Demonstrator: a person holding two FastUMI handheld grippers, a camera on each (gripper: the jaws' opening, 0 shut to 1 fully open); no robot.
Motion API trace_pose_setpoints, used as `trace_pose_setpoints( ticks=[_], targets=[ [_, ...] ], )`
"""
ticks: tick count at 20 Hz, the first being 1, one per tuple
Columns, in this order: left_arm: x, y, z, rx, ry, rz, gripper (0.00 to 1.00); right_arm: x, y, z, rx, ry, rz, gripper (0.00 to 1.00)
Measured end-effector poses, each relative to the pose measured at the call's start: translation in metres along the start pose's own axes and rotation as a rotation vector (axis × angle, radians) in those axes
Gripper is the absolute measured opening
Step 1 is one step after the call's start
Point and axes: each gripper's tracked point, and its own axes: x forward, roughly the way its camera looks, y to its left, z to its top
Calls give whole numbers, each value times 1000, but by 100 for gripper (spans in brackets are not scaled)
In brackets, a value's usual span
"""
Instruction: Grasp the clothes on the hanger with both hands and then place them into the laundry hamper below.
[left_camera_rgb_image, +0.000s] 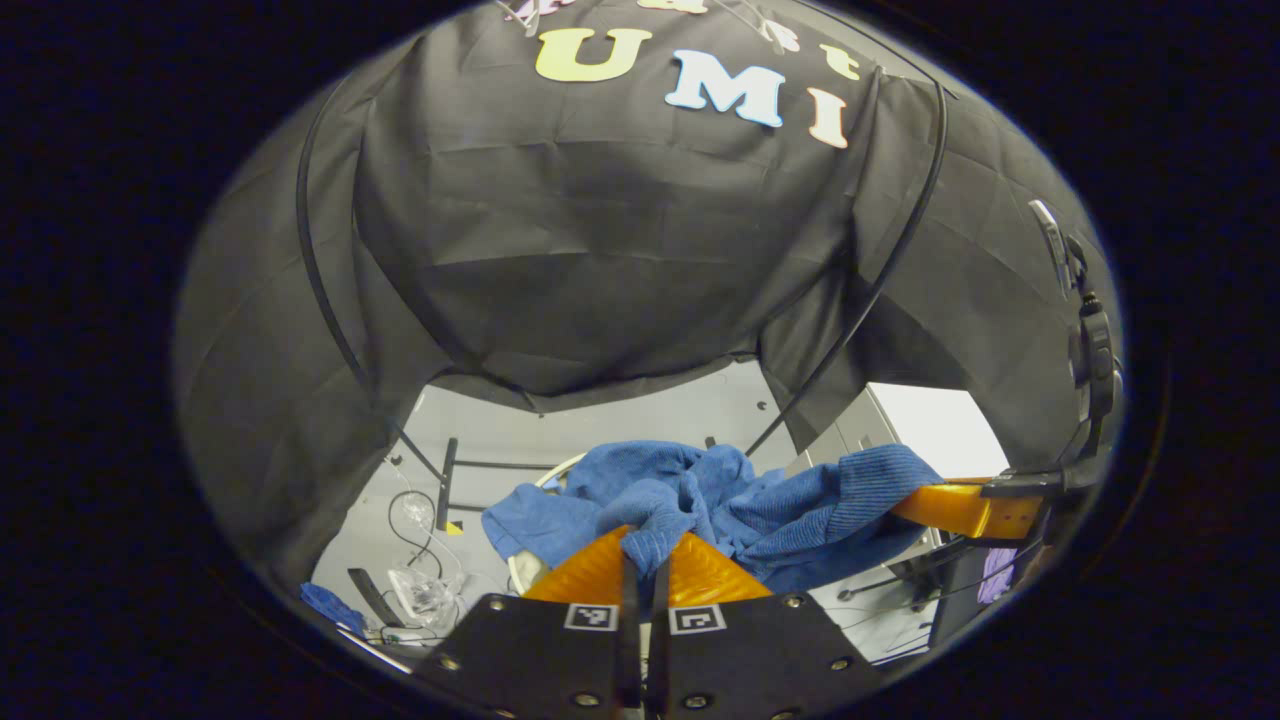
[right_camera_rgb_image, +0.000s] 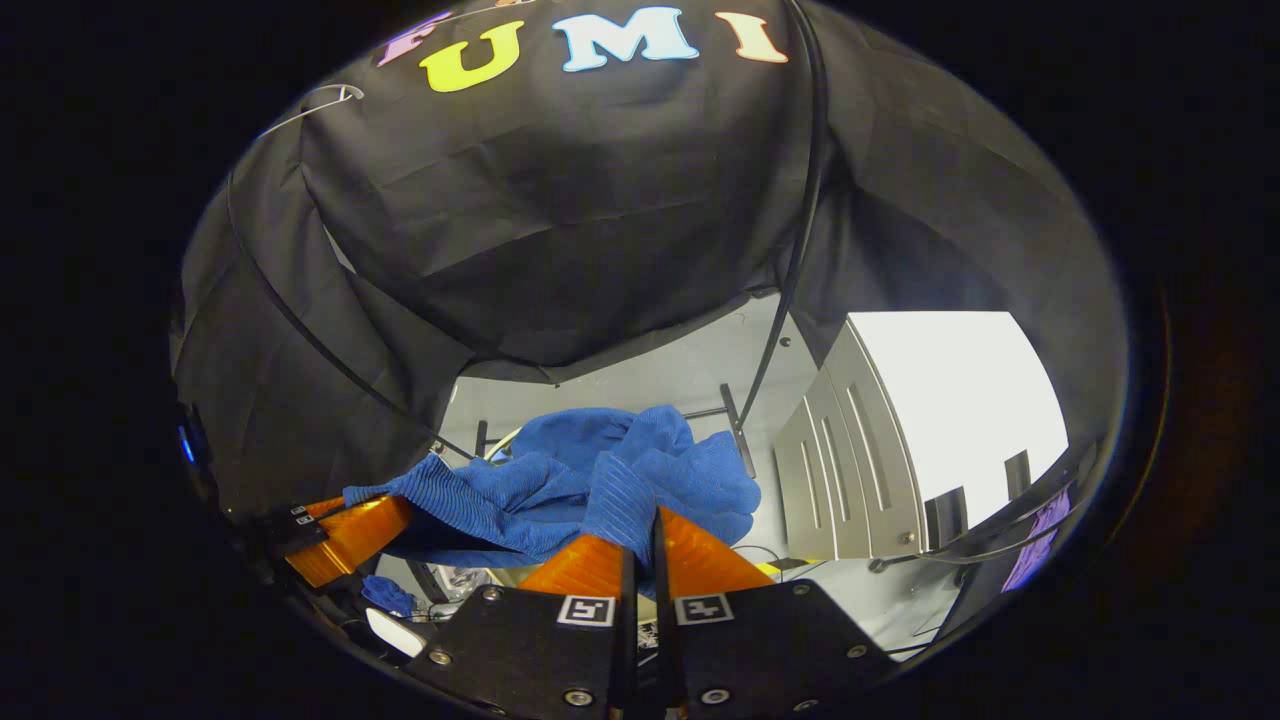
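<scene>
In the left gripper view, the left gripper (left_camera_rgb_image: 648, 548) has its two fingers squeezed together, and a fold of the blue cloth (left_camera_rgb_image: 700, 500) is pinched between their tips. The cloth is soft and ribbed like a towel. It bunches up just past the fingertips and spreads out to both sides. To the right of the fingers, the cloth drapes over the right gripper (left_camera_rgb_image: 955, 508), which comes in from the right edge. Under the cloth, a bit to the left of the fingers, a pale round rim (left_camera_rgb_image: 525, 575) peeks out. I cannot tell for sure if it is the laundry hamper. Far to the left and low down, there are some cables (left_camera_rgb_image: 415, 520) on the pale floor (left_camera_rgb_image: 620, 410).

In the right gripper view, the right gripper (right_camera_rgb_image: 643, 545) also has its fingers closed tight, with a piece of the blue cloth (right_camera_rgb_image: 600, 475) caught between the tips. The cloth hangs in a heap right in front of the fingers. It stretches away to the left, where the left gripper (right_camera_rgb_image: 350, 535) holds its far end. To the right of the fingers stands a white cabinet (right_camera_rgb_image: 850, 470) with slots in its side. Behind the cloth, a thin dark bar (right_camera_rgb_image: 738, 430) stands on the floor. High up and to the left, a thin wire hanger (right_camera_rgb_image: 320, 100) shows against the black wall (right_camera_rgb_image: 560, 220).
</scene>
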Motion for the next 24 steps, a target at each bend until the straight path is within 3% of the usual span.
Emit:
trace_pose_setpoints(
  ticks=[1,2,6,7,9,10,16,17,19,20,21,22,24],
  targets=[
    [-3,4,0,-4,-1,6,6,0,1,-2,12,12,6,10],
    [-7,7,7,-8,-16,12,12,-3,4,-5,25,22,21,23],
    [-23,20,11,-20,-38,27,79,-22,7,4,-13,-16,17,98],
    [-27,28,14,-19,-37,54,95,-27,3,9,-25,-33,6,98],
    [-38,38,24,-23,-58,79,100,-38,-2,20,-11,-65,4,92],
    [-50,40,29,-30,-71,84,95,-45,-5,27,6,-85,2,96],
    [-131,54,91,-27,-235,123,100,-99,-29,93,38,-283,-45,96],
    [-145,55,106,-17,-266,131,95,-110,-33,107,41,-318,-53,96],
    [-172,55,138,9,-338,139,95,-135,-39,128,48,-392,-62,96],
    [-184,52,156,19,-376,138,100,-146,-41,138,48,-429,-67,96],
    [-197,48,174,28,-416,136,91,-156,-42,149,48,-465,-72,96],
    [-211,44,192,35,-456,133,90,-166,-42,160,47,-500,-72,96],
    [-244,36,228,45,-543,133,95,-191,-41,181,48,-574,-69,96]
  ],
)
